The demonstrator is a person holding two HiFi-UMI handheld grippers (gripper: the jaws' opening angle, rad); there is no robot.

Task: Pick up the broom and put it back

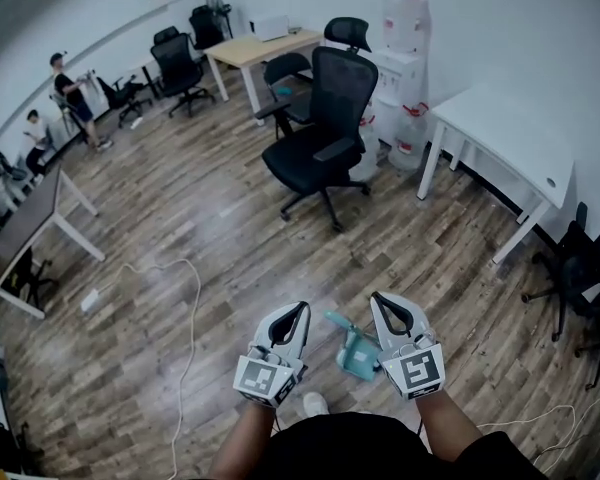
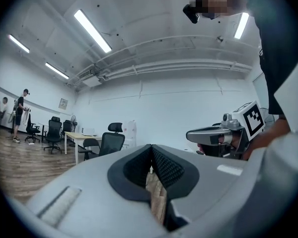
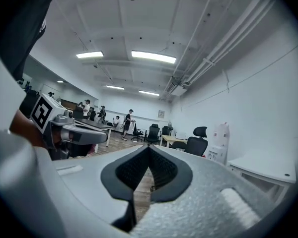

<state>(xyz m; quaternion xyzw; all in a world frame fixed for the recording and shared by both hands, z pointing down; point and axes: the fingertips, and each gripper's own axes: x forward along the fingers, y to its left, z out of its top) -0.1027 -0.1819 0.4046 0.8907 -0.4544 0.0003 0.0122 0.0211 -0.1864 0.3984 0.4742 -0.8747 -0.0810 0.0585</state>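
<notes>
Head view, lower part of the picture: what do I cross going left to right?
white cable on the floor → left gripper → teal cleaning tool on the floor → right gripper

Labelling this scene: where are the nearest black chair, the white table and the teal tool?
Black chair (image 1: pixel 342 88): head view, backrest.
White table (image 1: pixel 510 133): head view, tabletop.
Teal tool (image 1: pixel 358 356): head view, wide end.

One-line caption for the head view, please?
Left hand-held gripper and right hand-held gripper, both shut and empty, over a teal sweeping tool on the wood floor.
</notes>
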